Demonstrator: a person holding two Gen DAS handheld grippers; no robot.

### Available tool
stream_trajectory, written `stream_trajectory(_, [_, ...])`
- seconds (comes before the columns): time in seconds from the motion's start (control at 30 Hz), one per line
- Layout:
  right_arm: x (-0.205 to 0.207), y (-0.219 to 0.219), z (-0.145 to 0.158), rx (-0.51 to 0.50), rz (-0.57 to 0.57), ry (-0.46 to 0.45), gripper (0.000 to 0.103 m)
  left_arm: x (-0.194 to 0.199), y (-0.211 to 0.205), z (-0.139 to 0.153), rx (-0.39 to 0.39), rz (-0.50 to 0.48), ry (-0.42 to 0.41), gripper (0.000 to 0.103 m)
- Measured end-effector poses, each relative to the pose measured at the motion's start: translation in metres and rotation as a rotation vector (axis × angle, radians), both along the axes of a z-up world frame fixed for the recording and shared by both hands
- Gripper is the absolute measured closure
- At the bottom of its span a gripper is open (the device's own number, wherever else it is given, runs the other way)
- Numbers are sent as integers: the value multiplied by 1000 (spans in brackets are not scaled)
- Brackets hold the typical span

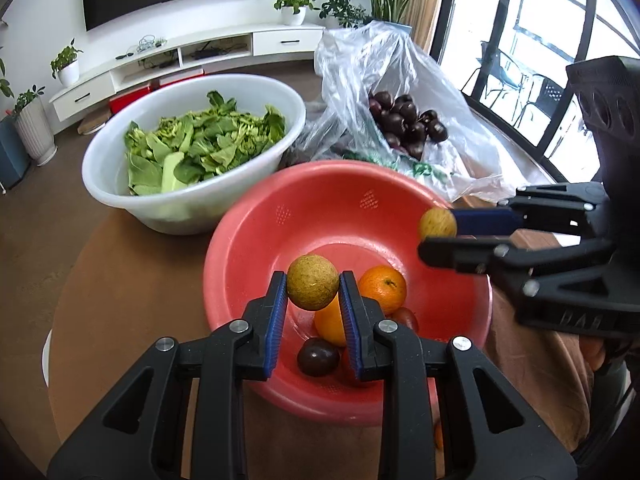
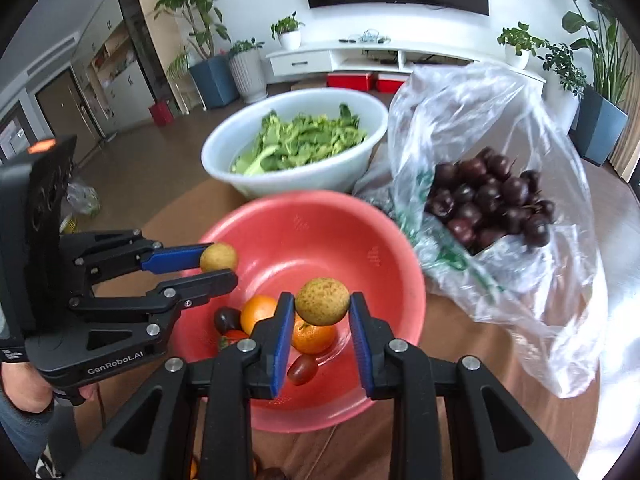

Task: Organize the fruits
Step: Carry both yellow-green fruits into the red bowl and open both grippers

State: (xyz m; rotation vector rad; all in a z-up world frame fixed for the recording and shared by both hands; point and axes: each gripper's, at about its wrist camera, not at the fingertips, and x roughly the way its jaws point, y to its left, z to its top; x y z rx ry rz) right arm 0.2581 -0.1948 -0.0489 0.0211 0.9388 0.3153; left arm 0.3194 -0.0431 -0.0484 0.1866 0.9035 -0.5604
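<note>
My left gripper [image 1: 313, 289] is shut on a round yellow-brown fruit [image 1: 313, 288] and holds it above the near side of the red basin [image 1: 280, 216]. It also shows in the right wrist view [image 2: 218, 268], holding that fruit [image 2: 219, 257] over the basin's left rim. My right gripper [image 2: 322, 302] is shut on a second yellow-brown fruit [image 2: 322, 301] above the basin [image 2: 360, 216]; it shows in the left wrist view [image 1: 437, 236] with its fruit [image 1: 437, 222]. In the basin lie oranges [image 1: 382, 283], a dark plum [image 1: 318, 357] and small red tomatoes [image 2: 303, 369].
A white basin [image 1: 120, 184] of green leaves stands behind the red one. A clear plastic bag [image 2: 532, 280] with several dark plums [image 2: 492, 200] lies at the right. All stand on a round brown table [image 1: 128, 264].
</note>
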Motion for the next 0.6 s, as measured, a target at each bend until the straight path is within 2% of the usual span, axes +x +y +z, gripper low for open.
stream_trajectory(0.6, [2,20,-28,-53,15,25,73,-1,-4,-20,18,1,10,78])
